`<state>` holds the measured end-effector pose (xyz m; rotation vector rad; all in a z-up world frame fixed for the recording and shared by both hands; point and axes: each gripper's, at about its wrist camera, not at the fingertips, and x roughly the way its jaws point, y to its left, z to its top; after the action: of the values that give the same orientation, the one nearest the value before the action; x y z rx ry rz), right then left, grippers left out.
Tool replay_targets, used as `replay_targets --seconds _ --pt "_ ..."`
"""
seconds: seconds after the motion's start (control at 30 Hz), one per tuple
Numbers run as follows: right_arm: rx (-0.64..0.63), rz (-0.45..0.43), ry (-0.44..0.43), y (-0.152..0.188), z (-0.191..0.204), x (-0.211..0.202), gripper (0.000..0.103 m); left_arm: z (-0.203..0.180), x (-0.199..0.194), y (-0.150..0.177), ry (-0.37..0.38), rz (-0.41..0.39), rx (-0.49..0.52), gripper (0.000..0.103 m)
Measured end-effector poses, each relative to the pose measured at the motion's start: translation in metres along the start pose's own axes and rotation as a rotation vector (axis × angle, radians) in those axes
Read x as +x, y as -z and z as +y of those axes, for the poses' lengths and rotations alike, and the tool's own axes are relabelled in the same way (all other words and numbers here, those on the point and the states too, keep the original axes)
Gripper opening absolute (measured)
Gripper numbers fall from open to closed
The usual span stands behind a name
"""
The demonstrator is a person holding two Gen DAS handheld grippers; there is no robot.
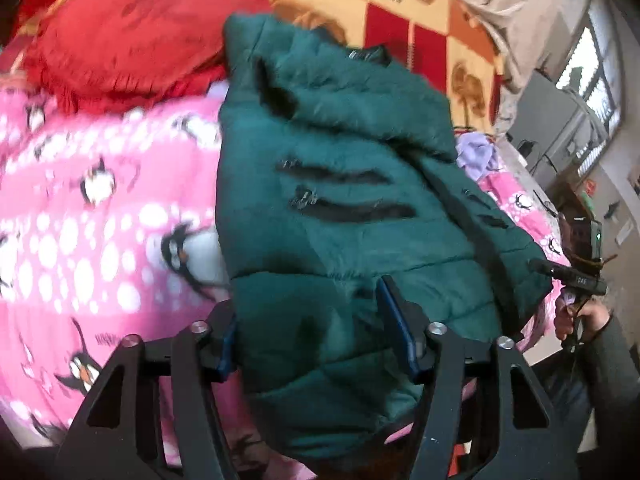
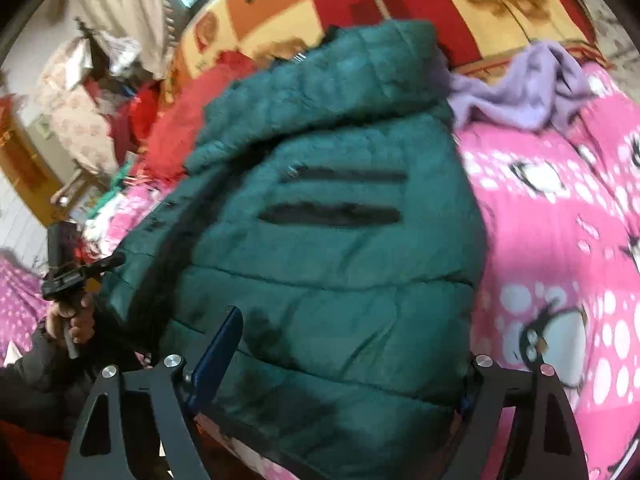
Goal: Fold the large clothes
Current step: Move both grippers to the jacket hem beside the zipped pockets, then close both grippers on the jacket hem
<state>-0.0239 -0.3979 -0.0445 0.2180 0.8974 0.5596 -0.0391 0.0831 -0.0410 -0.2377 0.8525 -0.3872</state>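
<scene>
Your green puffer jacket (image 1: 340, 200) lies on the pink penguin blanket (image 1: 100, 200) on the bed, doubled lengthwise, hood still loose. Each hand-held gripper, left (image 1: 316, 344) and right (image 2: 348, 364), straddles the hem, jaws apart, unclamped. I'd judge the crosswise folds remain.

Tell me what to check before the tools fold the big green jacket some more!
1. Green jacket lies on the pink penguin blanket: ok.
2. Jacket hem sits between the left tool's fingers: ok.
3. Left tool really pinching the hem: cannot tell, the picture is blurred.
4. Hem sits between the right tool's wide-apart fingers: ok; pressing on it: cannot tell.
5. Purple cloth lies close beside the jacket's top end and might get in the way of the fold: not ok.
6. Red fuzzy cloth beside the jacket, touching or apart: cannot tell.
</scene>
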Motion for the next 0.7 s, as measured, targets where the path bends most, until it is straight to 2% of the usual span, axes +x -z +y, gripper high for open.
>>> replay_targets --seconds 0.03,0.1,0.27,0.33,0.37,0.4,0.43,0.5,0.6,0.7 --pt "-0.006 0.011 0.019 0.001 -0.001 0.002 0.086 0.003 0.004 0.0 -0.037 0.01 -0.005 0.037" --pt "0.03 0.074 0.063 0.004 -0.008 0.017 0.086 0.011 0.016 0.001 -0.05 0.065 -0.051 0.036" --pt "-0.003 0.002 0.005 -0.004 0.004 0.009 0.084 0.01 0.015 0.001 -0.028 0.063 -0.042 0.038" --pt "-0.013 0.053 0.062 -0.003 0.003 0.018 0.07 0.012 0.021 0.002 -0.02 0.084 -0.062 0.05" --pt "0.002 0.079 0.088 -0.002 0.0 0.023 0.063 0.013 0.024 0.002 -0.015 0.092 -0.072 0.051" --pt "0.017 0.068 0.084 -0.004 -0.001 0.021 0.053 0.013 0.024 0.001 -0.022 0.087 -0.073 0.051" --pt "0.02 0.05 0.076 -0.007 0.0 0.018 0.047 0.011 0.023 -0.001 -0.035 0.079 -0.067 0.049" --pt "0.01 0.017 0.074 -0.007 0.002 0.009 0.033 0.007 0.018 -0.004 -0.045 0.049 -0.051 0.018" --pt "-0.011 -0.023 0.057 -0.006 0.009 -0.001 0.026 0.003 0.007 -0.009 -0.05 0.003 -0.032 0.013" --pt "-0.007 -0.057 0.071 -0.002 0.016 -0.009 0.022 0.006 0.002 -0.011 -0.049 0.003 -0.039 0.013"
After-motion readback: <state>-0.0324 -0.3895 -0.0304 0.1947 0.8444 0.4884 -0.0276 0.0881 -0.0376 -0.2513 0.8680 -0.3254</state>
